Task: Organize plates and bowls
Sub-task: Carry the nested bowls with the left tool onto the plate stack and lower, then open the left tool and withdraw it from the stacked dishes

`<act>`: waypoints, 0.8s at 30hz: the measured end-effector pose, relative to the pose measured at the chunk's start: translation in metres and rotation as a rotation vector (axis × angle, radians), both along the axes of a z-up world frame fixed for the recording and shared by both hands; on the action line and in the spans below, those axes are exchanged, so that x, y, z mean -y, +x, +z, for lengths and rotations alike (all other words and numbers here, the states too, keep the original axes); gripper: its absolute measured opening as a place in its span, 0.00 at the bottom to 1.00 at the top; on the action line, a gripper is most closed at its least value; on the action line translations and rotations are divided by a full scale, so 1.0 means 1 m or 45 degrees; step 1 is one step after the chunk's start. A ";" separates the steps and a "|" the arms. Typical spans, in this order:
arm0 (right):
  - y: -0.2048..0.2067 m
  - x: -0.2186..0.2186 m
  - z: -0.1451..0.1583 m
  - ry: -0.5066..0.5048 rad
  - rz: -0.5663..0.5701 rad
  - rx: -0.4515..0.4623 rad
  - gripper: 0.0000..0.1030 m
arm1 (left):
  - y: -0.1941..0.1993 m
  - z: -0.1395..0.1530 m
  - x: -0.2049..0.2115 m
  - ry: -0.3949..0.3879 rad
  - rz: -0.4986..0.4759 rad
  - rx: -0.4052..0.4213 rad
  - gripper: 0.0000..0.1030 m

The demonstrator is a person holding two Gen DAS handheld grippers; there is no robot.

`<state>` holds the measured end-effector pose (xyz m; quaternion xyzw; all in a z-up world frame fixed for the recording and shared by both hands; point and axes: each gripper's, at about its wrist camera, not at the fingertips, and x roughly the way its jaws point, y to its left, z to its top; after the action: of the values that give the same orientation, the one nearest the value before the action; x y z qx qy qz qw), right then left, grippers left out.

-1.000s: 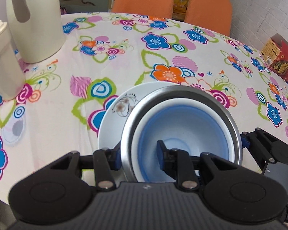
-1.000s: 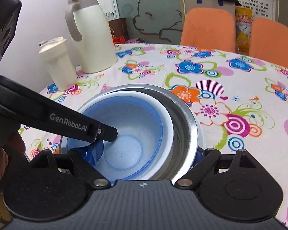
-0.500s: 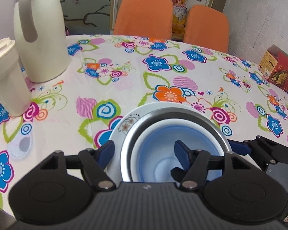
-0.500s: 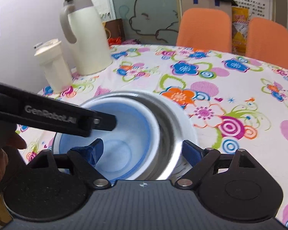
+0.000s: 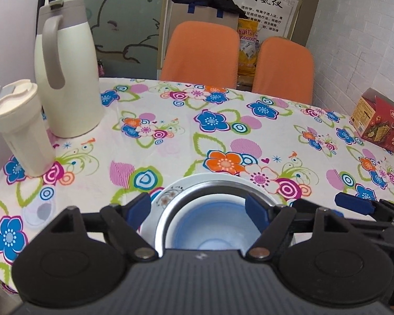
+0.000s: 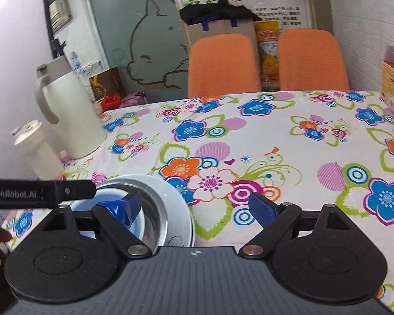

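Stack sits right in front of the left gripper (image 5: 198, 210), low between its fingers: white plate (image 5: 160, 197) at the bottom, steel bowl (image 5: 170, 210) on it, blue-and-white bowl (image 5: 212, 223) nested inside that. Largest at the base, smallest on top, so the pile looks stable and takes one spot on the table (image 5: 170, 136). Reads as nesting done, or close to it.

Left gripper: fingers spread wide, blue pads either side of the steel bowl's rim and clear of it, nothing held. It's level, pointing across the table toward the orange chairs (image 5: 199, 52), raised a little above the stack.

Right gripper (image 6: 194, 208): also wide open and empty. The stack lies ahead and to its left; the left pad overlaps the bowls in view, but contact can't be judged (probably just above them). Right pad is over bare tablecloth. Pose is level, aimed at the far edge of the table.

The left gripper's finger crosses the right camera's view at far left, just above the bowls, so the two tools are close together there.

Jug (image 5: 71, 73) and tumbler (image 5: 21, 128) are well off to the left of both grippers, red box (image 5: 380, 123) far right; none of them crowd the stack.
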<state>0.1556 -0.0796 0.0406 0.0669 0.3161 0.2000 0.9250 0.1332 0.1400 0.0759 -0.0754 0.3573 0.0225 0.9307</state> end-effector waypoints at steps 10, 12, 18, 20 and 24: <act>0.006 0.038 0.037 0.105 -0.179 0.217 0.74 | -0.014 0.036 0.048 -0.029 -0.044 0.198 0.79; -0.001 0.044 0.027 0.079 -0.218 0.197 0.74 | -0.020 0.037 0.059 -0.046 -0.041 0.250 0.79; -0.030 0.075 -0.001 0.049 -0.279 0.137 0.74 | -0.042 0.013 0.092 -0.063 -0.082 0.206 0.79; -0.039 0.086 -0.007 0.036 -0.323 0.131 0.74 | -0.053 0.003 0.101 -0.045 -0.096 0.195 0.79; -0.050 0.099 -0.021 0.003 -0.366 0.094 0.74 | -0.077 -0.013 0.115 0.023 -0.063 0.194 0.79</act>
<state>0.1054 -0.1781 0.0200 0.1053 0.2687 0.0680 0.9550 0.0559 0.0251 0.0628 -0.0597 0.2871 -0.0029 0.9560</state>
